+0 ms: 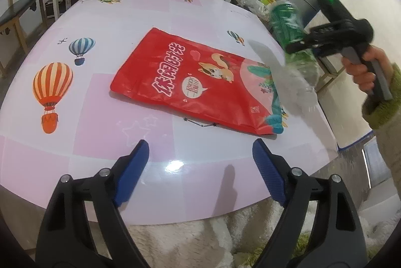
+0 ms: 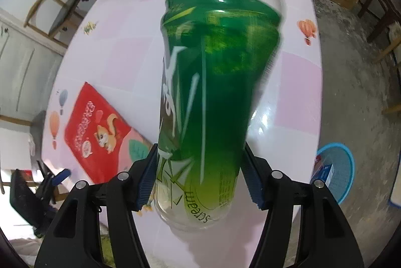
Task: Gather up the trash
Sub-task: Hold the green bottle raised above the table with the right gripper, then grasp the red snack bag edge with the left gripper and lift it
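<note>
One clear plastic bottle with a green label (image 2: 208,97) is clamped between the blue pads of the right gripper (image 2: 200,175), its long axis running forward along the fingers, above the pink balloon-printed table (image 1: 100,92). One flat red snack bag (image 1: 198,82) lies there. The left gripper (image 1: 200,167) gapes wide, empty.

Motion-blurred green bottle (image 1: 288,24), its lower half smeared; snack bag (image 2: 92,132) corner hidden behind it.

Glossy plastic bottle (image 2: 208,97), shiny tablecloth (image 1: 100,97)
</note>
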Action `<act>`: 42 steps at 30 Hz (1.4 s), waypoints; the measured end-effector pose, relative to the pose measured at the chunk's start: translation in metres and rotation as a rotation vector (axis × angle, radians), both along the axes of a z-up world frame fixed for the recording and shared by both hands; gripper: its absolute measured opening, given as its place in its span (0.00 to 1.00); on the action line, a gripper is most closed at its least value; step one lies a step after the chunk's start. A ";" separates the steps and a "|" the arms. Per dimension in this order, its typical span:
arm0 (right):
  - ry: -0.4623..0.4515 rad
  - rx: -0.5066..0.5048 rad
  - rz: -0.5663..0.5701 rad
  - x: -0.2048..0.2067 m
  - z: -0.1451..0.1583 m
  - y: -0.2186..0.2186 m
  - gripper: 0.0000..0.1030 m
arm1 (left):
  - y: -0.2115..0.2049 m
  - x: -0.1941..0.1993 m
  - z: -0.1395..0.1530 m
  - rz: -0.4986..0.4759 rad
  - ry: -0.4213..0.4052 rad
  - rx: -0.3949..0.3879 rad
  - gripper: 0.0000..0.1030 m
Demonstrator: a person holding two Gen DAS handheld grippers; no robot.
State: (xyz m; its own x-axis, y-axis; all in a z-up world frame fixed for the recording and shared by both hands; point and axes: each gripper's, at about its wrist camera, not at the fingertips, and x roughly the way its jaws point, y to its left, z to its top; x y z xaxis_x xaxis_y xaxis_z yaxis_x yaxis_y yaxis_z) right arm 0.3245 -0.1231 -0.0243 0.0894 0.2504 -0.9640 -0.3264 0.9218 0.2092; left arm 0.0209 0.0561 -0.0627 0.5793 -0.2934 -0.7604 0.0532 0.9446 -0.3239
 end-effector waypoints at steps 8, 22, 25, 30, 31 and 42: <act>-0.008 -0.002 0.040 0.012 -0.022 0.020 0.59 | -0.004 -0.002 0.000 -0.031 0.007 -0.013 0.67; -0.019 0.059 0.227 -0.031 -0.015 0.073 0.59 | 0.017 -0.006 0.001 0.022 0.045 -0.105 0.57; -0.013 0.079 0.273 -0.050 -0.013 0.086 0.59 | 0.025 -0.006 0.001 0.045 0.057 -0.143 0.57; -0.011 0.105 0.313 -0.071 -0.012 0.093 0.59 | 0.037 -0.004 0.000 0.081 0.073 -0.214 0.57; -0.010 0.110 0.316 -0.073 -0.012 0.094 0.59 | 0.040 -0.002 -0.001 0.092 0.076 -0.225 0.57; -0.013 0.134 0.326 -0.077 -0.011 0.094 0.59 | 0.063 0.026 -0.003 0.171 0.129 -0.363 0.57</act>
State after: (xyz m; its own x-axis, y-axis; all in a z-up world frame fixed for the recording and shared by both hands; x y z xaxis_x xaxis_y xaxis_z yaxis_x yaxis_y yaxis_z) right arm 0.2474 -0.0290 -0.0356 -0.0045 0.3920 -0.9200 -0.6027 0.7330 0.3153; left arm 0.0466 0.1190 -0.0661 0.5497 -0.4636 -0.6949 -0.1573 0.7595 -0.6312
